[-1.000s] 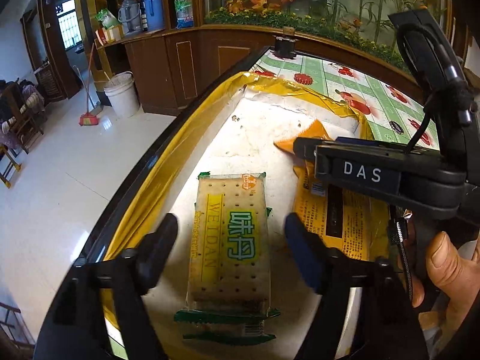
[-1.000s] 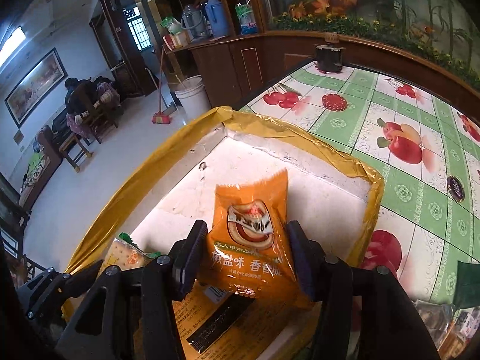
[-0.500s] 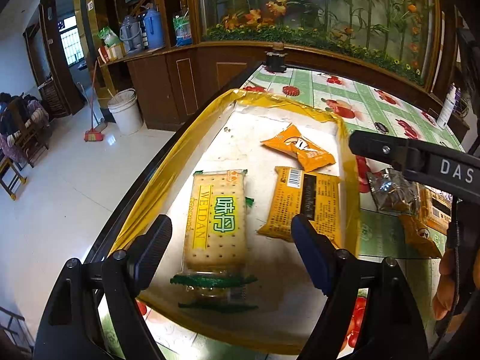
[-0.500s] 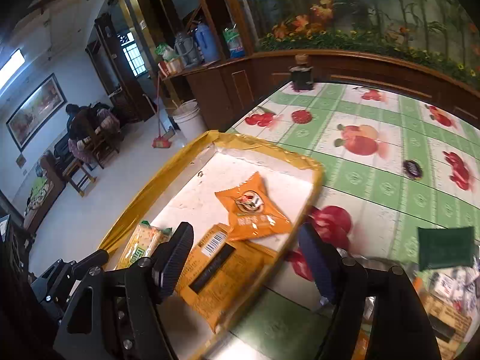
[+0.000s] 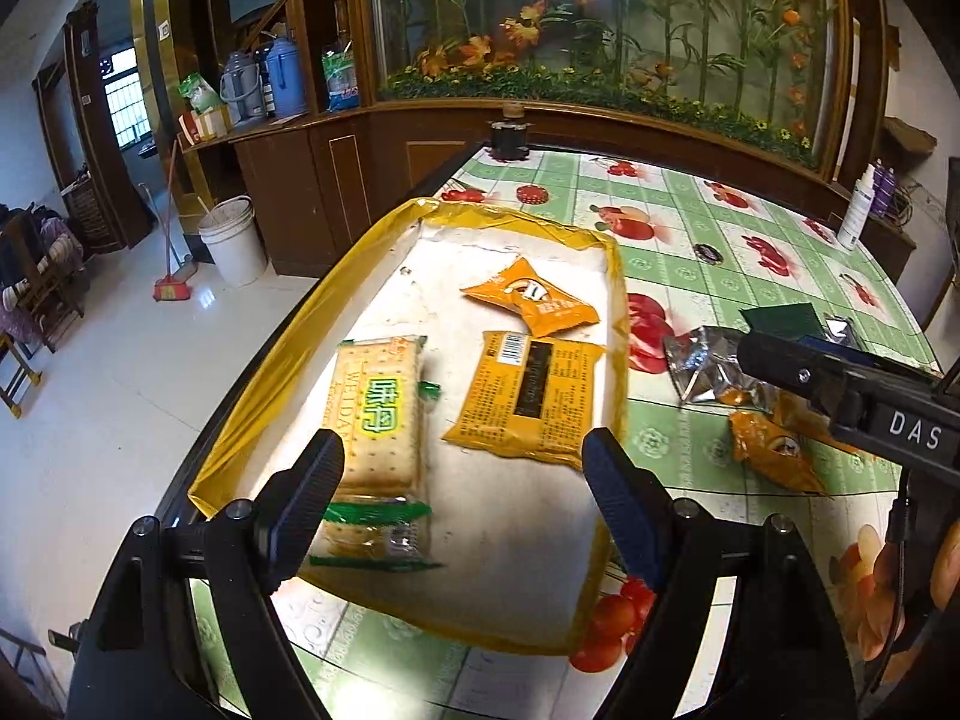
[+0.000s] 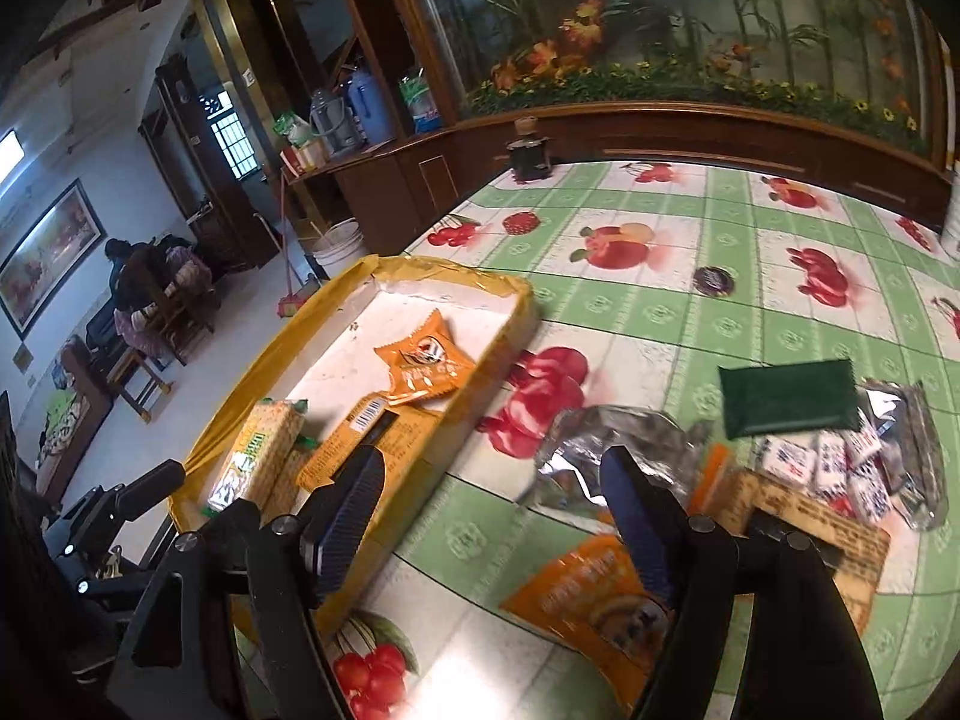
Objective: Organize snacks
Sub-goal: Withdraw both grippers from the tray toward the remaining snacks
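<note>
A yellow-rimmed tray (image 5: 618,300) (image 6: 516,300) holds a cracker pack with green print (image 5: 375,414) (image 6: 258,450), a flat orange packet (image 5: 531,396) (image 6: 372,444) and a small orange packet (image 5: 531,298) (image 6: 423,363). My left gripper (image 5: 459,462) hangs open above the tray's near end, holding nothing. My right gripper (image 6: 492,480) is right of the tray over the tablecloth; its jaws are opening with nothing between them. Just beyond it lie loose snacks: a silver foil bag (image 6: 600,444), a dark green packet (image 6: 786,396), an orange packet (image 6: 594,594) and small white-and-blue packs (image 6: 828,462).
A green fruit-print tablecloth (image 6: 660,312) covers the table. A dark jar (image 6: 528,153) stands at the far edge, with a small dark round lid (image 6: 713,280) mid-table and a white bottle (image 5: 855,210) at far right. The tray lies along the table's left edge, above the floor.
My right gripper opened off the small orange packet, left it in the tray, then drew back and swung right toward the loose snacks. My left gripper backed away from the cracker pack, still open.
</note>
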`<state>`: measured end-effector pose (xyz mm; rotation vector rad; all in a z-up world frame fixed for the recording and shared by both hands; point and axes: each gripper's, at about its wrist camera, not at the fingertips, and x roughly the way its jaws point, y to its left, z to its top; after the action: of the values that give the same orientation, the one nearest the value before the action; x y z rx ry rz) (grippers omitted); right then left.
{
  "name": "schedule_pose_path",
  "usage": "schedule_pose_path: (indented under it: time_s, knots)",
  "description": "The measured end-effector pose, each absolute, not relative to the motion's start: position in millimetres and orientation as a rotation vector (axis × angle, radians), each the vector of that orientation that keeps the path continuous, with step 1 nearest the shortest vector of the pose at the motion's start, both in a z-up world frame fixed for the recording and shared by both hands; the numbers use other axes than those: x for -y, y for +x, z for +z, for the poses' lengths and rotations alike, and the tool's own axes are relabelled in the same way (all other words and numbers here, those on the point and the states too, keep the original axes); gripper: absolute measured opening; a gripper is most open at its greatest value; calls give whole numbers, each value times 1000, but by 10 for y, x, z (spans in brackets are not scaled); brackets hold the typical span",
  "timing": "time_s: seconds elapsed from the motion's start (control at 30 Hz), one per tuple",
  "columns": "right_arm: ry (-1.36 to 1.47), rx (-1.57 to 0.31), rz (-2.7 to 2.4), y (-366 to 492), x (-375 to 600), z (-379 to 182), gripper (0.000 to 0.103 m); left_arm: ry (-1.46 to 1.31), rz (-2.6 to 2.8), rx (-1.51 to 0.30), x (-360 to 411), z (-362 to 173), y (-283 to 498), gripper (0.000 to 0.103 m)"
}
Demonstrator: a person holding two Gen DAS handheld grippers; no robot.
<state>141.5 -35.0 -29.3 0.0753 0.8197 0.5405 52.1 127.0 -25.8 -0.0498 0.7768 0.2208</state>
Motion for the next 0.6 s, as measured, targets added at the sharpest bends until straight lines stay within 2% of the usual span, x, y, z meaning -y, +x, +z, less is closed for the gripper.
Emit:
schedule_pose_path:
  time_s: [0.6]
  knots:
    - [110,-863,377,1090,1426,-601,80,-18,66,-853,-607,-368,604,82]
